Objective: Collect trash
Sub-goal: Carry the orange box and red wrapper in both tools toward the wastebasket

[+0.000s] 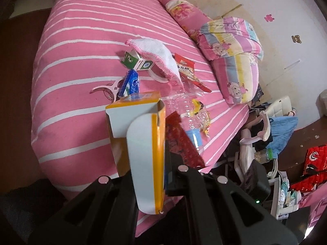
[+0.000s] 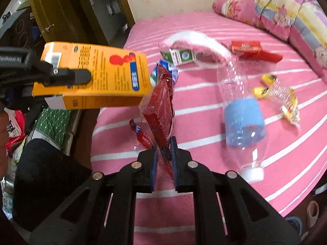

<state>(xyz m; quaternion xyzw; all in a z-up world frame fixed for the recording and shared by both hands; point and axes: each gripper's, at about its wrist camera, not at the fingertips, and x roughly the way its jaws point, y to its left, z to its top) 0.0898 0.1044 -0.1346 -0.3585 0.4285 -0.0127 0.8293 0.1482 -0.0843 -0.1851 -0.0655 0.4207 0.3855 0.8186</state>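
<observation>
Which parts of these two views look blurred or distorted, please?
Right wrist view: the clear bottle and the white cloth are smeared by motion blur, while the orange box and the red wrapper in the right tool stay sharp. Left wrist view: mostly sharp; fisheye bends the bed stripes, and the corners go dark.

bed: pink striped sheet [image 2: 204, 204]
on it: clear bottle [image 2: 241, 110], green carton [image 2: 181, 56], white cloth [image 1: 157, 51], yellow wrappers [image 2: 290, 108], pillows [image 1: 235, 61]
</observation>
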